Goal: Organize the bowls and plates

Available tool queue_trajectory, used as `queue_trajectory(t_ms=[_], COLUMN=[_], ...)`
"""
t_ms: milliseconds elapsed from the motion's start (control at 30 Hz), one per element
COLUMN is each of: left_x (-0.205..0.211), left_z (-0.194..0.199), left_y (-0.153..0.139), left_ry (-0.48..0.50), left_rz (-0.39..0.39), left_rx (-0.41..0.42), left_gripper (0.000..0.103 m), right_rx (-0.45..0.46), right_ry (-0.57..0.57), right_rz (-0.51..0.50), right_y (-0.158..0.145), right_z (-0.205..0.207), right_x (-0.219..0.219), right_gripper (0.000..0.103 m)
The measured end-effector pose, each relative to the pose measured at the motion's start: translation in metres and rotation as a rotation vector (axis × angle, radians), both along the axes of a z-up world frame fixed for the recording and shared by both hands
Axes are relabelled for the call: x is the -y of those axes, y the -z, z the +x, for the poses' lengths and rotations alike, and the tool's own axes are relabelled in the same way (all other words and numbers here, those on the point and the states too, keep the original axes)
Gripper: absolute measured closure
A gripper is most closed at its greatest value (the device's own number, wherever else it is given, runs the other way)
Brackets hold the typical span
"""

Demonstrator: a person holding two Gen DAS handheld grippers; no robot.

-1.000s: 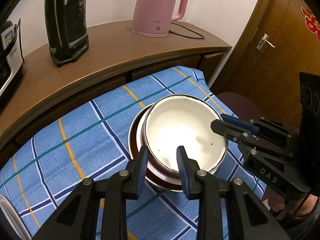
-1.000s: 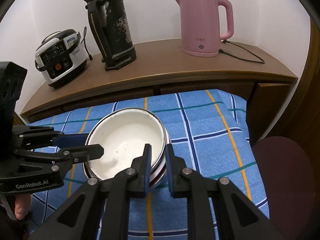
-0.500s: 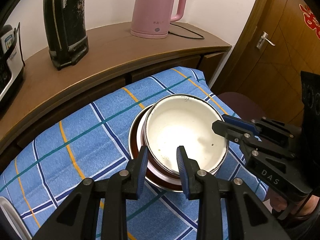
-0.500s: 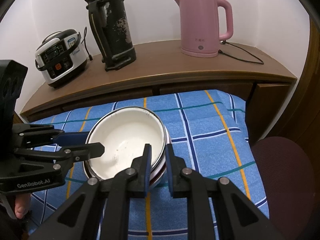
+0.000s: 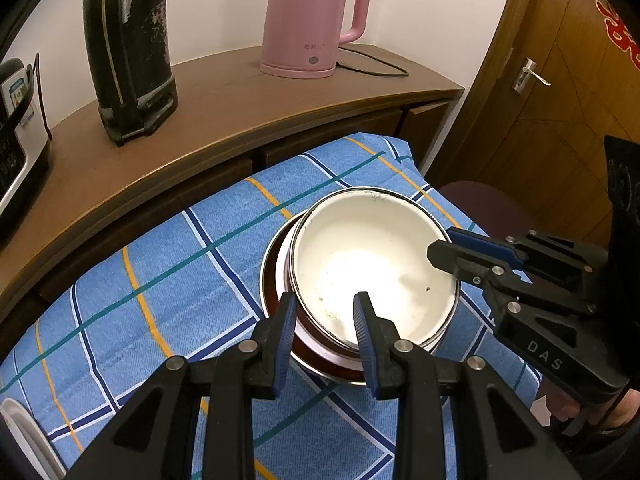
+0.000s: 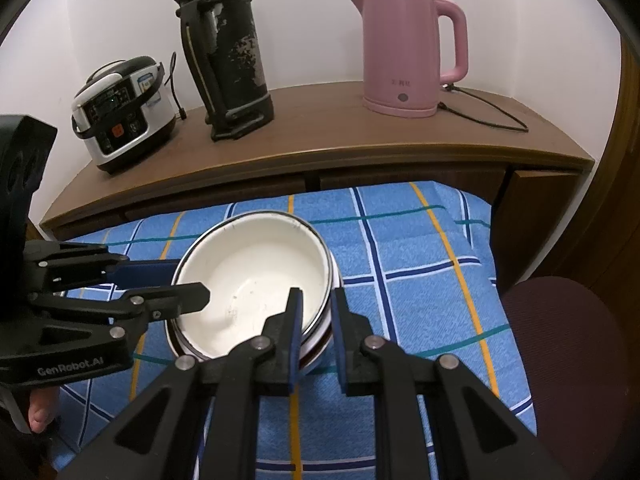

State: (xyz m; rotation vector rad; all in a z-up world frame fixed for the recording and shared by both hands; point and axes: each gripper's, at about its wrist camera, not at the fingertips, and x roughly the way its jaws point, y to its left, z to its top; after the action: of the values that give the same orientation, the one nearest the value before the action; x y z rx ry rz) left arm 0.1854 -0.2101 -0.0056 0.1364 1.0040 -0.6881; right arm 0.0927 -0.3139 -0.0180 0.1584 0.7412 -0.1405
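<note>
The right gripper [image 5: 440,250] reads "DAS", the left gripper [image 6: 188,286] "GenRobot.AI".

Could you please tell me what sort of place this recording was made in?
Most likely a home kitchen or dining corner: a pink kettle, a rice cooker and a worn thermos stand on a wooden counter, with stacked bowls on a checked blue cloth.

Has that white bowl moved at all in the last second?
No. In the right wrist view, the white bowl sits on the same yellow and blue stripes of the checked cloth as before.
</note>
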Motion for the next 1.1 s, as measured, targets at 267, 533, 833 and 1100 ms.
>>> queue_trajectory(t_ms=[267, 533, 833, 1100], left_x=[-0.009, -0.014, -0.012, -0.012], left_z=[-0.001, 0.013, 0.017, 0.018], left_y=[-0.016, -0.002, 0.019, 0.03], left_ry=[-0.014, -0.056, -0.064, -0.058], left_rz=[-0.031, -0.022, -0.008, -0.03], left_rx=[0.05, 0.003, -0.064, -0.127], left_gripper=[0.056, 0.05, 0.05, 0.05], right_rx=[0.064, 0.04, 0.005, -0.012], right_ry=[0.013, 0.033, 0.019, 0.016], right_rz=[0.014, 0.045, 0.084, 0.138], right_y=[-0.009, 0.001, 0.015, 0.021], right_z=[-0.009, -0.007, -0.003, -0.004], right_x=[0.002, 0.012, 0.013, 0.011], right_gripper=[0.064, 0.064, 0.064, 0.06])
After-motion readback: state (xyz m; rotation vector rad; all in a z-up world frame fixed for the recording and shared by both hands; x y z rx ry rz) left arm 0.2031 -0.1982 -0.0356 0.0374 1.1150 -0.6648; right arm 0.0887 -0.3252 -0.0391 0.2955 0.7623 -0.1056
